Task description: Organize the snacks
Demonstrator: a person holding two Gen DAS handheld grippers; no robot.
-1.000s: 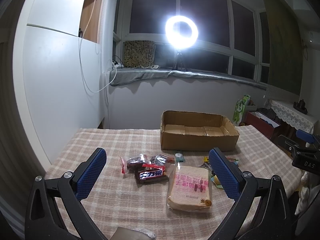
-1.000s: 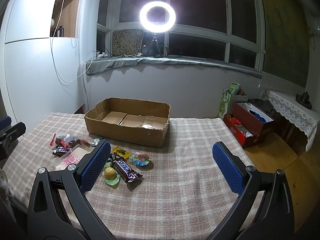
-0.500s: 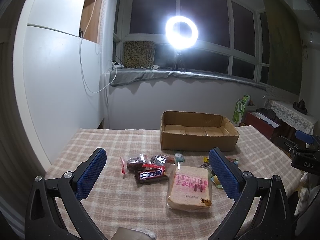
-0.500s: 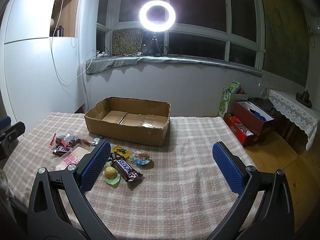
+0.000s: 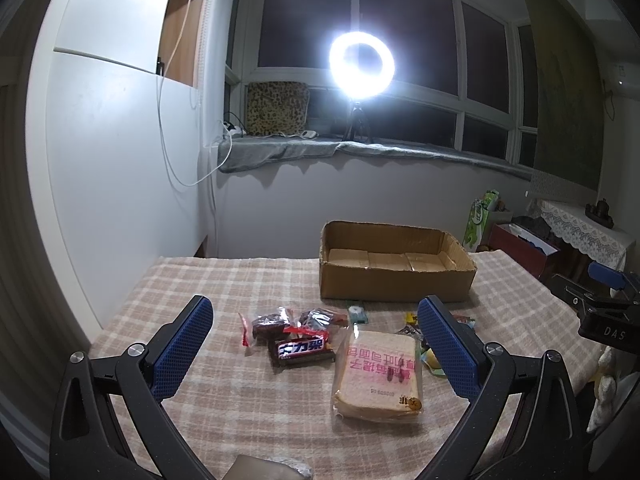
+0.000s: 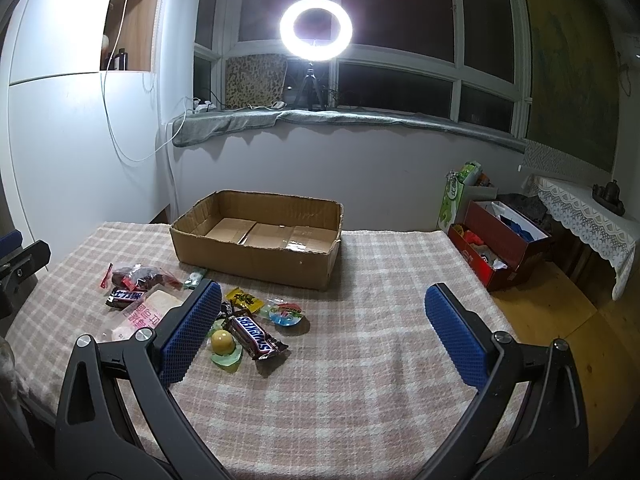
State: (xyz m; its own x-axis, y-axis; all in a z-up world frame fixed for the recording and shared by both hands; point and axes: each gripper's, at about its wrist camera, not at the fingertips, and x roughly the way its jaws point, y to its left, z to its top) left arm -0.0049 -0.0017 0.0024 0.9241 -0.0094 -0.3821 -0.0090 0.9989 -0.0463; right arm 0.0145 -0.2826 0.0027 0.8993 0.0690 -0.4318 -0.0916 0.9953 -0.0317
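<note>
An empty cardboard box [image 5: 396, 268] [image 6: 260, 240] stands at the far side of the checked tablecloth. In front of it lie loose snacks: a bagged bread slice [image 5: 378, 372] [image 6: 140, 314], a dark chocolate bar [image 5: 304, 352] [image 6: 125, 297], small red-wrapped packets [image 5: 276, 322] [image 6: 138, 274], a Snickers bar [image 6: 254, 336], a yellow jelly cup [image 6: 223, 342], a blue jelly cup [image 6: 285, 312] and a yellow packet [image 6: 243, 299]. My left gripper [image 5: 316, 344] is open and empty above the chocolate bar and bread. My right gripper [image 6: 322, 336] is open and empty, to the right of the Snickers.
The table's right edge drops to a wooden floor [image 6: 560, 320] with a red box of items [image 6: 500, 244]. A white cabinet [image 5: 112, 184] stands left. A ring light [image 6: 316, 26] stands on the windowsill. A wrapped object [image 5: 272, 470] lies at the near edge.
</note>
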